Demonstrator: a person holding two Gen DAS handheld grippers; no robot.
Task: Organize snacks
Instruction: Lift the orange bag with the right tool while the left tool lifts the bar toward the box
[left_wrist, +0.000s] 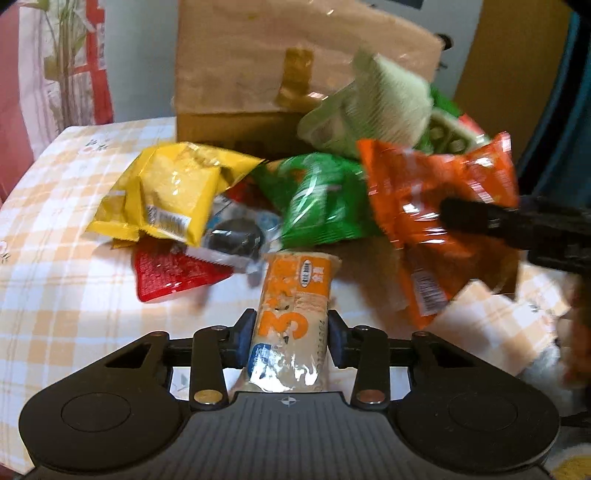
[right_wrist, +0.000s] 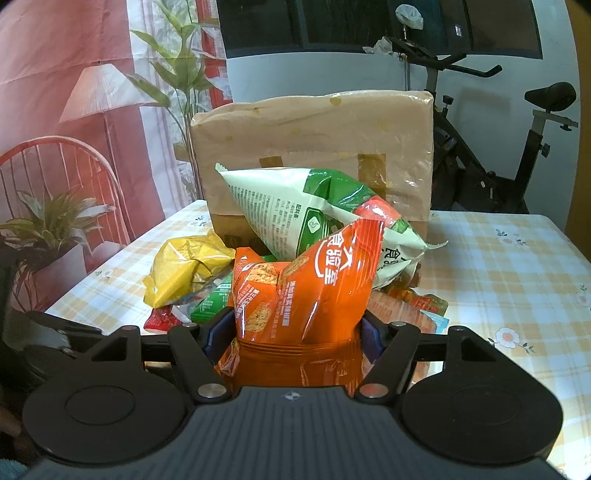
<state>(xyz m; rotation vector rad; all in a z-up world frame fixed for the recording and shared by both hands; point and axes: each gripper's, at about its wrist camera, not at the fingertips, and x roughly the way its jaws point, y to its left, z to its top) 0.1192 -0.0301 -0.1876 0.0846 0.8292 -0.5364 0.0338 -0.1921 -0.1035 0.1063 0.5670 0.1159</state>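
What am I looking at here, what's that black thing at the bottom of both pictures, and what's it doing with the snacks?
The black thing is a handheld gripper with two fingers; a person holds one in each hand, and each carries a camera looking along its fingers. One picture comes from the left gripper, shut on a long snack bar. The other comes from the right gripper, shut on an orange packet. A checked tablecloth holds a pile: a yellow packet, a green packet, a red packet and a white-and-green bag, with a cardboard box behind.
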